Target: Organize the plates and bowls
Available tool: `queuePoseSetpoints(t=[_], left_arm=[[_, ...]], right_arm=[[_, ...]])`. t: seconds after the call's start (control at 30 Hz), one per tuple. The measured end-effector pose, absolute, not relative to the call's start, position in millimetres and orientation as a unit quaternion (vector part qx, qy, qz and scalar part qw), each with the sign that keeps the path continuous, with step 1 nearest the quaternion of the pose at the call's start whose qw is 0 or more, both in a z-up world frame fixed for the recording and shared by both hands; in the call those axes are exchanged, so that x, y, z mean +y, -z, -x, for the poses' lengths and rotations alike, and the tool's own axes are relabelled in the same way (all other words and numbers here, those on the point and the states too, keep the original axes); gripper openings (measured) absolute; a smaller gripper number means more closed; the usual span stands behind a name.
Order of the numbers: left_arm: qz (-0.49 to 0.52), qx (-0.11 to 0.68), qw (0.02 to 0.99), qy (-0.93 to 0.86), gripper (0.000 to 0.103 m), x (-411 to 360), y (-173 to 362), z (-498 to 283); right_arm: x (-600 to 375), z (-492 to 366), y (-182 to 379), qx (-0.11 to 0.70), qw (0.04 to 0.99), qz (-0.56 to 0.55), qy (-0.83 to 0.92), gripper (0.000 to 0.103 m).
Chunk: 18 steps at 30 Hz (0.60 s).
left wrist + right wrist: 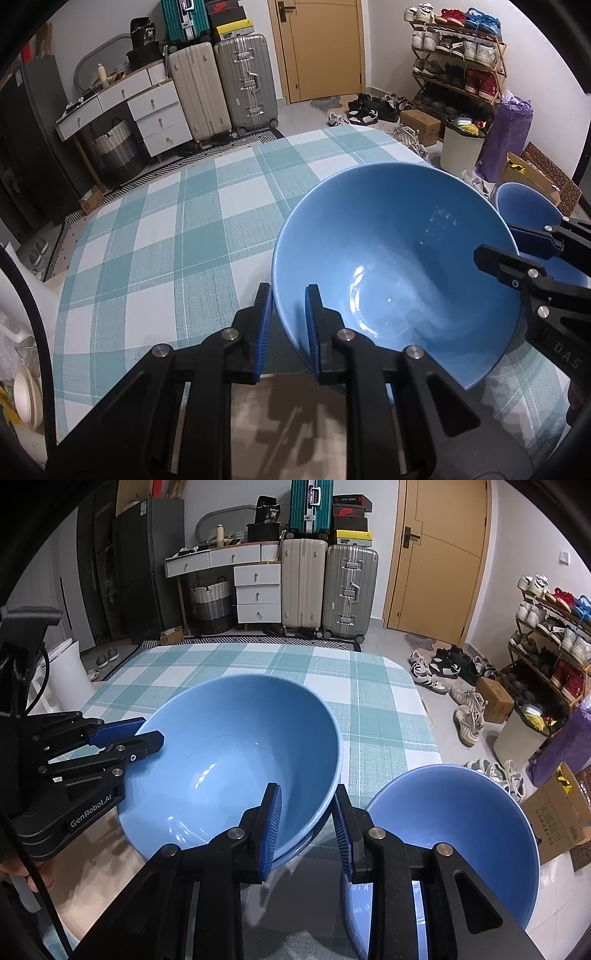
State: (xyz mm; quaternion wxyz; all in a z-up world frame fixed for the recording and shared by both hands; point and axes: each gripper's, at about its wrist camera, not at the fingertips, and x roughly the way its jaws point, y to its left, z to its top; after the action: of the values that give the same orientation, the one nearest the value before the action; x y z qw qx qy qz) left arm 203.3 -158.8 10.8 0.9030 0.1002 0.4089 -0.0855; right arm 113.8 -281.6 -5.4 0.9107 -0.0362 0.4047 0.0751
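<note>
large glossy blue bowl (399, 258) tilted on checked teal-white tablecloth (166, 229) | rim clamped by left gripper (288, 328) | right gripper (306, 827) astride rim, grip uncertain | smaller blue bowl (454, 834) fully seen only in right view

L hand-held gripper (287, 325) & R hand-held gripper (308, 827) both angled down, jaws nearly shut on rim.
</note>
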Motion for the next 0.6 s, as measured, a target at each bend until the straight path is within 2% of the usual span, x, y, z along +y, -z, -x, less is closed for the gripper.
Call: queuePoseSetpoints(t=[0.03, 0.13, 0.2, 0.37, 0.43, 0.5, 0.53, 0.57, 0.6], left_arm=[[-0.098, 0.411, 0.902, 0.086, 0.015, -157.7, -9.7, -203.5], [-0.083, 0.423, 0.897, 0.095, 0.027, -151.7, -7.3, -208.0], [-0.069, 0.428, 0.896, 0.098, 0.048, -147.9, -8.3, -207.6], [-0.047, 0.419, 0.901, 0.105, 0.081, -141.3, -21.1, -196.0], [-0.038, 0.415, 0.902, 0.113, 0.082, -140.3, -27.1, -191.3], [-0.028, 0.417, 0.901, 0.120, 0.088, -140.4, -31.6, -186.4], [-0.024, 0.417, 0.900, 0.124, 0.091, -140.4, -34.1, -183.2], [-0.017, 0.417, 0.899, 0.130, 0.101, -140.6, -35.8, -180.9], [-0.014, 0.415, 0.900, 0.132, 0.102, -141.1, -38.8, -176.5]], right_arm=[[-281.2, -114.5, 5.9, 0.405, 0.910, 0.037, -0.077, 0.029], [-281.5, -113.7, 5.2, 0.408, 0.908, 0.038, -0.083, 0.034], [-282.9, -113.6, 3.6, 0.409, 0.908, 0.032, -0.085, 0.039], [-293.2, -104.8, -7.0, 0.392, 0.916, 0.011, -0.089, 0.058], [-300.4, -99.2, -12.7, 0.383, 0.920, -0.006, -0.088, 0.078], [-307.6, -93.5, -17.8, 0.372, 0.924, -0.021, -0.085, 0.088], [-310.7, -90.6, -20.7, 0.368, 0.926, -0.026, -0.084, 0.089], [-314.0, -87.0, -24.1, 0.363, 0.927, -0.030, -0.083, 0.091], [-316.8, -84.5, -26.5, 0.360, 0.929, -0.034, -0.081, 0.096]])
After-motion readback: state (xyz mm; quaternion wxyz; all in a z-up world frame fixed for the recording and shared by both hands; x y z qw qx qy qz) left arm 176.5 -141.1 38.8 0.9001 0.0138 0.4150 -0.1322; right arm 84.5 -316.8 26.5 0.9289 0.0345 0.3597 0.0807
